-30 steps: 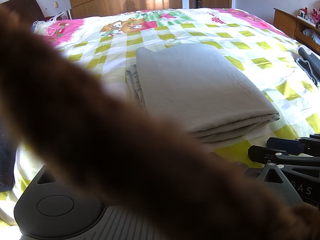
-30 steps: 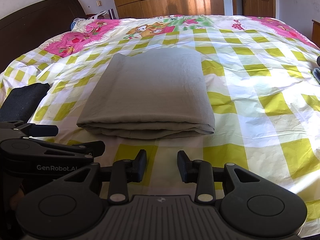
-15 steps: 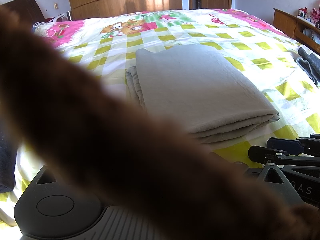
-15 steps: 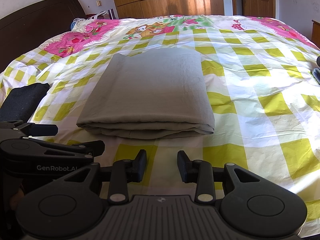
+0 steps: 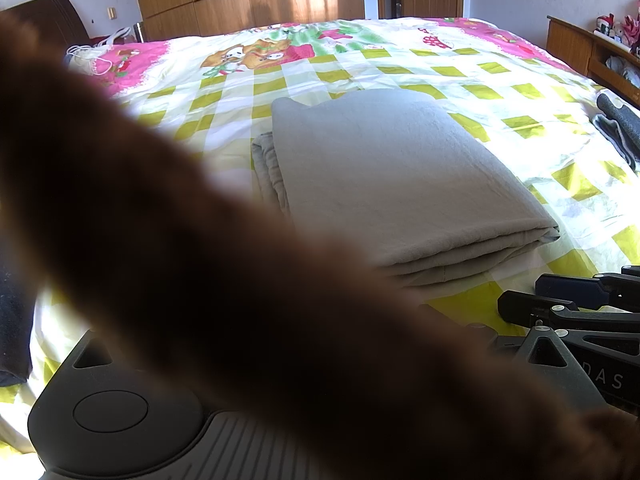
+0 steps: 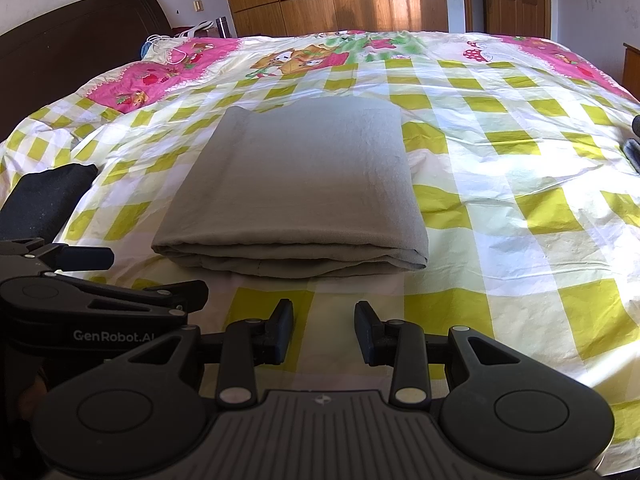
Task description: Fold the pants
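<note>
One pair of grey pants [image 6: 296,184] lies folded into a neat, layered rectangle on the checked bedspread [image 6: 520,208]. It sits just beyond the right claw [image 6: 324,332], whose jaws stand apart, empty. Whether the left claw [image 6: 120,276] is spread, I cannot tell.

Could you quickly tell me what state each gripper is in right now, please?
Left gripper: jaws apart, holding nothing; its own camera is blocked by a brown blur.
Right gripper: open, empty, short of the folded pants.
</note>
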`<state>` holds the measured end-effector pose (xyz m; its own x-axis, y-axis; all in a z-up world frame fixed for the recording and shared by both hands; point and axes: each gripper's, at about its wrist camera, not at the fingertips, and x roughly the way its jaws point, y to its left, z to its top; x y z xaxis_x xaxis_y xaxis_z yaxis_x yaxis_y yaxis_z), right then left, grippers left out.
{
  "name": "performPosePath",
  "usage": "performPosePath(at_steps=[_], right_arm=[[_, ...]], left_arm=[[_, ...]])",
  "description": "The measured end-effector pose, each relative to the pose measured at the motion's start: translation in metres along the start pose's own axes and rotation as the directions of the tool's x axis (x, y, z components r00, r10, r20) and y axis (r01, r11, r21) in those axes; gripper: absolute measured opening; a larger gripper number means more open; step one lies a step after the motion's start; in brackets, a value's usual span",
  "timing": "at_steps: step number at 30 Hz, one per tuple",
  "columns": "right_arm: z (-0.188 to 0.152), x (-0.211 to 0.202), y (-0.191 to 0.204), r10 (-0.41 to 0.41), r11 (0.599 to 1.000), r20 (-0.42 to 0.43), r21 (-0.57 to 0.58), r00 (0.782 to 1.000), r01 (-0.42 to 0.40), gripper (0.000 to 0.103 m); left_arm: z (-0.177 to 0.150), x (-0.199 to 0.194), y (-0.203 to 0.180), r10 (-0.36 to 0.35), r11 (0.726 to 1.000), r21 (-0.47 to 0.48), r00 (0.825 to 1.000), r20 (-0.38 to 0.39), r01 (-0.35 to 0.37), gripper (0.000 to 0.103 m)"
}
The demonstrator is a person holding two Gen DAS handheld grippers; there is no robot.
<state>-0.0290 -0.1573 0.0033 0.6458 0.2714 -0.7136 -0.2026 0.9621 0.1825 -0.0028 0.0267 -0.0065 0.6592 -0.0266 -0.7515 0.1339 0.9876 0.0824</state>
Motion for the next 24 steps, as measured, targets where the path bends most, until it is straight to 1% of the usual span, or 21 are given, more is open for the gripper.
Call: performPosePath(at_steps=[24], right_arm=[[-0.0002,0.0004,-0.0005,-0.001,1.000,0.001,-0.001,1.000,0.001,0.048]], left_arm=[[0.0001,-0.0003,0.0018,0.000,1.000,0.003,1.000,-0.001,0.000,0.101]])
